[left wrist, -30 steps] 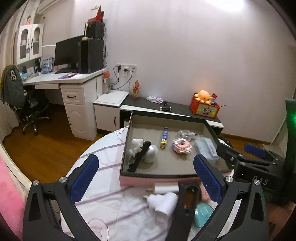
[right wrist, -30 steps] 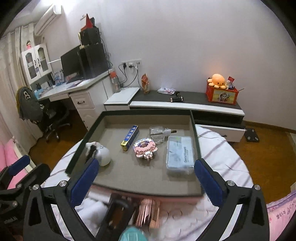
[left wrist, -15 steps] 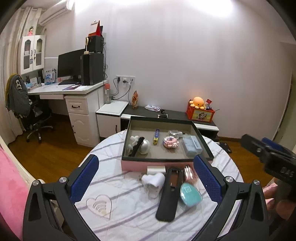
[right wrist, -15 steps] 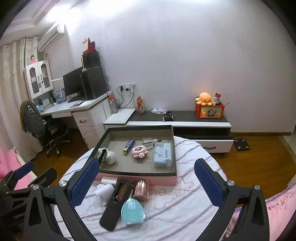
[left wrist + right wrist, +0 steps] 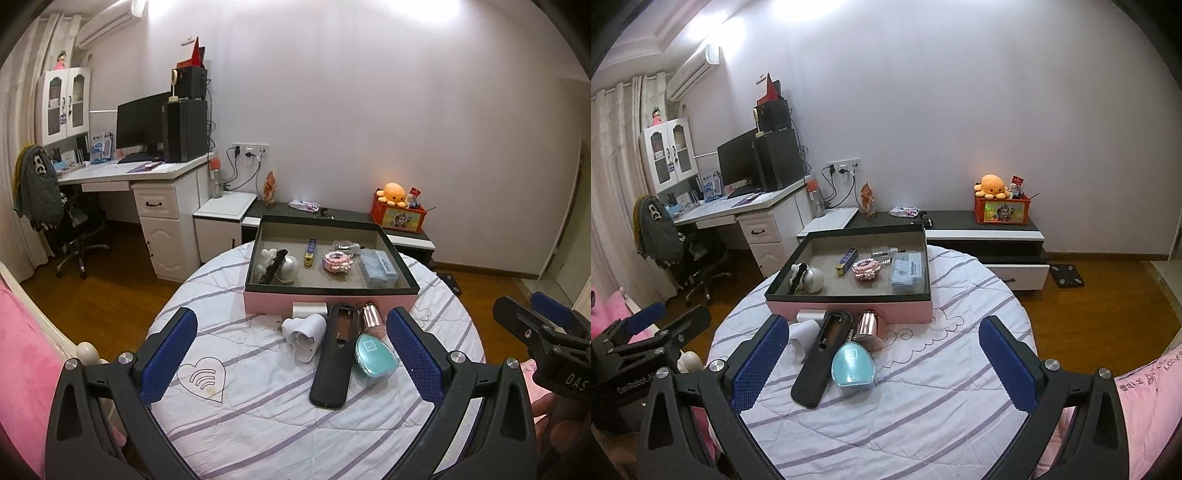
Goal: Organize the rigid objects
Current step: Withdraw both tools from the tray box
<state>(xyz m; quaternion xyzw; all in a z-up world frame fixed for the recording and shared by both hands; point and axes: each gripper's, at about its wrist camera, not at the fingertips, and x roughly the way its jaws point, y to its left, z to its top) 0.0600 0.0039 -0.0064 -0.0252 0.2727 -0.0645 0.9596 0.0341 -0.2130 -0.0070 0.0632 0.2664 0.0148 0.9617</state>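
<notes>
A pink box with a dark rim [image 5: 328, 299] [image 5: 849, 308] stands at the far side of a round table and holds several small items. In front of it lie a black remote-like case [image 5: 334, 354] [image 5: 822, 363], a teal rounded object [image 5: 375, 354] [image 5: 853, 363], a white plug-like part [image 5: 304, 334] [image 5: 805, 332], a rose-gold cylinder [image 5: 371, 314] [image 5: 866, 325] and a small white block [image 5: 309, 308]. My left gripper [image 5: 291, 354] is open, pulled back above the near table. My right gripper [image 5: 882, 360] is open too, empty, at the near edge.
The table wears a white cloth with purple stripes [image 5: 258, 406]. Pink bedding [image 5: 22, 354] [image 5: 1145, 398] flanks it on both sides. A white desk [image 5: 147, 177], an office chair [image 5: 74, 229] and a low dark cabinet [image 5: 982, 229] stand behind on the wooden floor.
Both grippers have drawn back and up from the box, so the whole table and the loose items in front of the box now show. Nothing was picked up.
</notes>
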